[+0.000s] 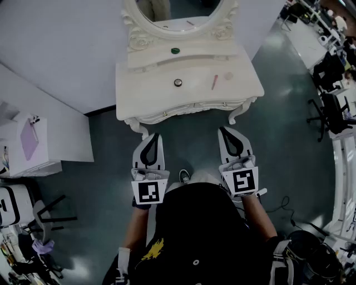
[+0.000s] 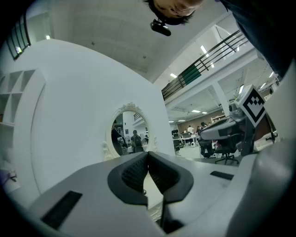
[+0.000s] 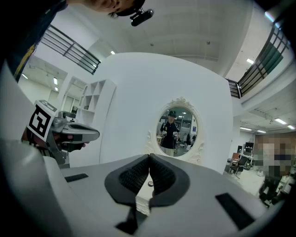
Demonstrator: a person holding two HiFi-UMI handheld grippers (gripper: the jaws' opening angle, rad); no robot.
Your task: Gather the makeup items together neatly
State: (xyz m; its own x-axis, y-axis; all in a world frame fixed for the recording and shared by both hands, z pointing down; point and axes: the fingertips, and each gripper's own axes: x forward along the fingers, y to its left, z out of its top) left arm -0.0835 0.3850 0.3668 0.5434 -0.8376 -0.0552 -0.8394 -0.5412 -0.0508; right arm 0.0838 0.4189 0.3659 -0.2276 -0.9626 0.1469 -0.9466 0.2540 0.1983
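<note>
A white carved desk (image 1: pixel 139 92) is standing at twelve o'clock from the person, with only parts of its front legs peeking out from under the top. An oval mirror (image 1: pixel 183 14) is rising at the desk's back, its upper half cut off by the head view's edge. The left tool (image 1: pixel 156 135) and right tool (image 1: pixel 222 129) are hovering side by side just short of the near edge, both pointing to twelve o'clock. Each one's jaws are pressing together on nothing. The makeup items are lying scattered on the desk, apart from one another. A dark round jar (image 1: pixel 178 82) is sitting near the middle, and a slim pink stick (image 1: pixel 214 82) is lying at its three o'clock. A pale disc (image 1: pixel 228 75), too faint to identify, is lying beside the stick's far end. A small green round piece (image 1: pixel 175 50) is resting on the raised back ledge at the jar's twelve o'clock.
</note>
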